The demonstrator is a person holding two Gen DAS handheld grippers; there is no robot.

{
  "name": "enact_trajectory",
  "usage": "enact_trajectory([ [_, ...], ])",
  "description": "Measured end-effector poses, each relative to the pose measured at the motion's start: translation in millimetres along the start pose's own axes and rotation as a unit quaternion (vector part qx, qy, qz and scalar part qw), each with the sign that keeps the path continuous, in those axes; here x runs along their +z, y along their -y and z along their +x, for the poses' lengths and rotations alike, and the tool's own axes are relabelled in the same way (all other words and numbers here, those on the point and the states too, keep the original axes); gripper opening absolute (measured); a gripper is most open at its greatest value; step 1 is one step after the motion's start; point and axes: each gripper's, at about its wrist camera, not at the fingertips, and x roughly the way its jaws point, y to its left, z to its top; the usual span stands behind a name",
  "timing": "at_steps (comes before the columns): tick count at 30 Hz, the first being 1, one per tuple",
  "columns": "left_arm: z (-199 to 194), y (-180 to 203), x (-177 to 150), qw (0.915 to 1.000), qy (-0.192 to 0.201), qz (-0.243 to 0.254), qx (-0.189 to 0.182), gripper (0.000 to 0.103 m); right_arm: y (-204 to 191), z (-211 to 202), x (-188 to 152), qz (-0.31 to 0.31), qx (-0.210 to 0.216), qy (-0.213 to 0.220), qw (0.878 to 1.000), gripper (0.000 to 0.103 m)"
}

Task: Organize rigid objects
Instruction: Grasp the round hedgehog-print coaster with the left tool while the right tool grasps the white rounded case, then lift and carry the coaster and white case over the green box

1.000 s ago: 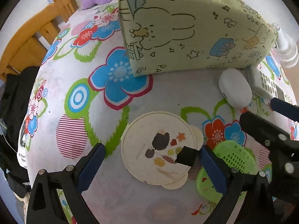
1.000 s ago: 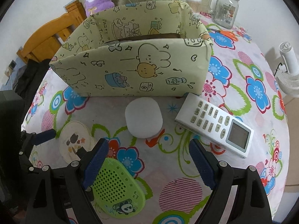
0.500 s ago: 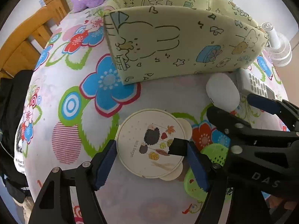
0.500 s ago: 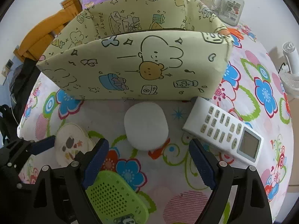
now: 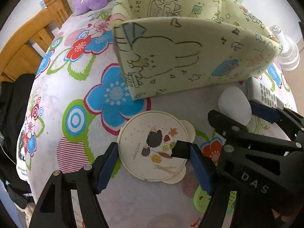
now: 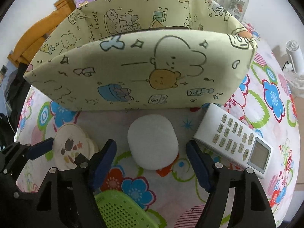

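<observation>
Items awaiting sorting, all lying on the table (image 6: 237, 193) outside the cartoon-print box (image 6: 144, 72):
- Round lid (image 5: 153, 148): left gripper (image 5: 153, 156) spread, straddling it, seemingly not yet pinching.
- White oval case (image 6: 153, 144): right gripper (image 6: 152, 153) spread, framing it.
- Remote control (image 6: 233, 140): beside the box.
- Green perforated lid (image 6: 121, 209): nearest.

Progress: seemingly early; box contents cannot be told.

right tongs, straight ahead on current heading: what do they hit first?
Most likely the white rounded case, which already sits between the open right tongs. Directly behind it stands the cartoon-print box. Depth is hard to judge through the fisheye.
</observation>
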Motion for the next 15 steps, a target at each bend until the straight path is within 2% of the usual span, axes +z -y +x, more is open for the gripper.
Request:
enact_trajectory([
  [5,3.9,-8.7,5.2,1.0,0.001,-0.004,0.005,0.076,-18.2,3.2,7.3,-0.018,-0.015,0.008,1.0,0.068],
  [7,6.1,-11.0,8.8,1.0,0.003,-0.004,0.005,0.076,-23.3,2.5,9.0,-0.022,-0.034,0.013,0.999,0.054],
  [15,4.8,-3.9,6.9,0.9999,0.007,0.012,0.005,0.076,-21.3,-2.6,6.7,-0.014,-0.022,0.002,1.0,0.053],
])
